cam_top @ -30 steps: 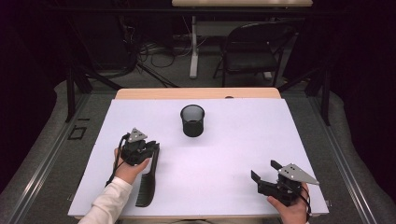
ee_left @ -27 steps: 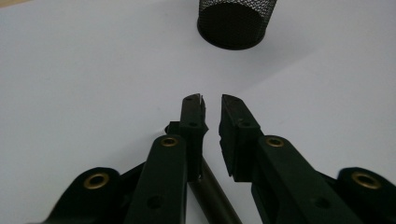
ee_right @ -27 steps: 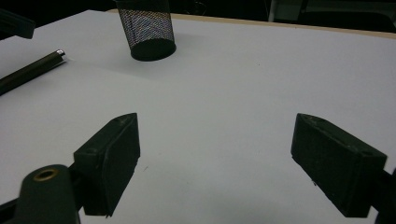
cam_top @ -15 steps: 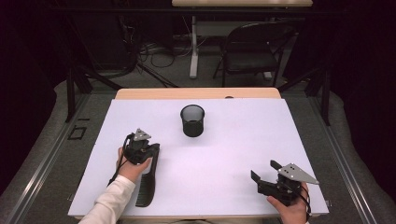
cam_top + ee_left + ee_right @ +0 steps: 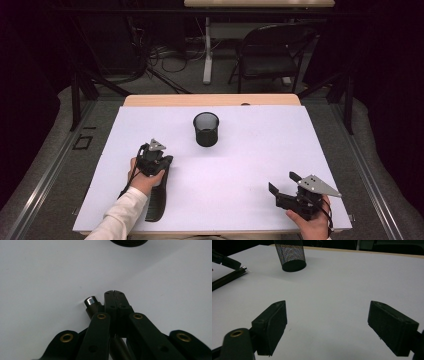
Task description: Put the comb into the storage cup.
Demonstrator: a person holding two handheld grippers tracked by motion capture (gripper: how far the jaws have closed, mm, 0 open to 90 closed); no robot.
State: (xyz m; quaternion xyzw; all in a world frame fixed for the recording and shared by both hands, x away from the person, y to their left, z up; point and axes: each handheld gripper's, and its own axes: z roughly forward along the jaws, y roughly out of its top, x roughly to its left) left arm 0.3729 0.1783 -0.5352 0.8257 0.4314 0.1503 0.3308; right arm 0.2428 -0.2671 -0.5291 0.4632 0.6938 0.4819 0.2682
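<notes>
Left claw (image 5: 115, 293): we find its jaws pressed together, tips low over the white table (image 5: 250, 165). Whether anything is pinched between them we cannot tell — a dark rod runs under the linkage.
Pen (image 5: 91, 304): dark barrel with a shiny metal end, lying just left of the closed tips in the left gripper view; it looks beside the jaws rather than between them.
Mesh cup (image 5: 206, 128): upright, ahead of the left claw and well apart from it — the likely destination, in our judgement.
Right claw (image 5: 327, 325): jaws wide apart, empty, hovering over bare table.
Step in hand: securing the pen.
Advice: we recommend opening the jaws, shifting left to straddle the barrel behind its metal end, then closing squarely before lifting.
Risk: a glancing grip may roll the pen away.
</notes>
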